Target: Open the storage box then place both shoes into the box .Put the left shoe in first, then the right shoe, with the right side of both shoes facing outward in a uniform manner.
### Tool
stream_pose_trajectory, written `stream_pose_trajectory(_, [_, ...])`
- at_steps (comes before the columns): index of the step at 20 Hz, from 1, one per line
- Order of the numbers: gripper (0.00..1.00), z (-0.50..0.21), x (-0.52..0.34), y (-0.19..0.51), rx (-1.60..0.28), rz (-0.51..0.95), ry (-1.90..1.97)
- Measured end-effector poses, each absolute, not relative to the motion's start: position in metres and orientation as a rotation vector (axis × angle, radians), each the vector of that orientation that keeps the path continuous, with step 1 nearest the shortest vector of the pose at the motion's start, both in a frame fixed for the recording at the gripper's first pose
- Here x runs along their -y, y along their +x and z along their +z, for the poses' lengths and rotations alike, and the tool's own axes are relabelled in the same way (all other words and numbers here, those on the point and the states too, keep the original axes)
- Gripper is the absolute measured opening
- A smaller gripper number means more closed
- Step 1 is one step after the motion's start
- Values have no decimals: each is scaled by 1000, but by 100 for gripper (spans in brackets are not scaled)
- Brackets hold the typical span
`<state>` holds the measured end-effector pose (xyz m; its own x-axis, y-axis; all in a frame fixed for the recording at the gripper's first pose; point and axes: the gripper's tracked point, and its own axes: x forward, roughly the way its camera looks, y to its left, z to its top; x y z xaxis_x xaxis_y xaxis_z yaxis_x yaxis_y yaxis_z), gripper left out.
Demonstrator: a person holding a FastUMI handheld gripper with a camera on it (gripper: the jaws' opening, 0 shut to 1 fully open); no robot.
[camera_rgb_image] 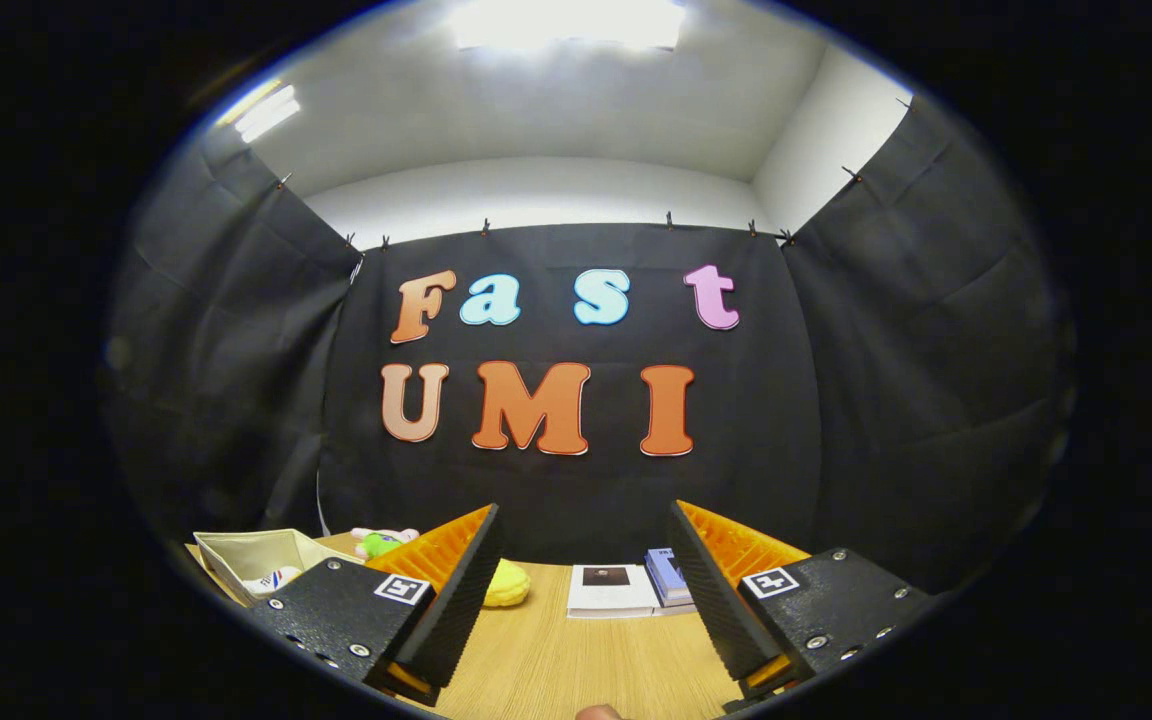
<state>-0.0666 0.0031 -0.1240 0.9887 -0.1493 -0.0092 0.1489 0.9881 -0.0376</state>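
My gripper (584,560) stands open above the wooden table (576,660), its two fingers wide apart with nothing between them. To the left, past the left finger, sits a beige storage box (236,552) with its top open. Inside it lies part of a white shoe (271,580) with red and blue marks. The box is partly hidden behind the left finger (456,570).
A yellow soft object (508,583) lies just beyond the left finger. A green and pink plush toy (383,541) sits behind the box. A white booklet (609,590) and a blue book (669,577) lie ahead between the fingers. A fingertip (598,712) shows at the near table edge.
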Motion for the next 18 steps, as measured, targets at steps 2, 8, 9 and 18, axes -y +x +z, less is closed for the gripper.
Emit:
stream_pose_trajectory(2, [98, -125, -4, -65, -17, -150, -30])
stream_pose_trajectory(8, [98, -123, -7, -75, -24, -139, -50])
stream_pose_trajectory(9, [98, -124, -6, -76, -24, -141, -55])
stream_pose_trajectory(18, [98, -117, -21, -70, -18, -123, -42])
